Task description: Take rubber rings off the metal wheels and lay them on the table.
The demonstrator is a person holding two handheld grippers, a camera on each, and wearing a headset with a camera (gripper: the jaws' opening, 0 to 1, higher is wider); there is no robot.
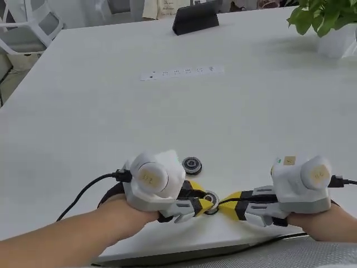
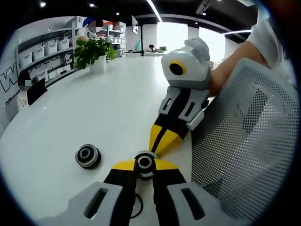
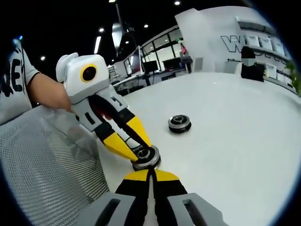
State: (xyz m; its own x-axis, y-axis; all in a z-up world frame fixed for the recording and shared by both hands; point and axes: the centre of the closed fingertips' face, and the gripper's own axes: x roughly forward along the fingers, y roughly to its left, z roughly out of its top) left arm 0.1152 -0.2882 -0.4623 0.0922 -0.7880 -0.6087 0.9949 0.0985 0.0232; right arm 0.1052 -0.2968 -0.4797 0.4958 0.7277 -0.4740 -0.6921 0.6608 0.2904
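At the lower middle of the head view, the left tongs [image 1: 206,205] grasp a metal wheel [image 1: 211,199] on the counter [image 1: 167,111]; the right tongs [image 1: 222,201], clenched, touch its rim. A second wheel [image 1: 192,164] lies just above-left, apart.

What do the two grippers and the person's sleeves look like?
The left gripper and right gripper match: a rounded white body with a pale yellow disc, grey middle plates, and black jaws with yellow tips. A black cable leaves each body. The person wears a short-sleeved grey shirt with dark letters.
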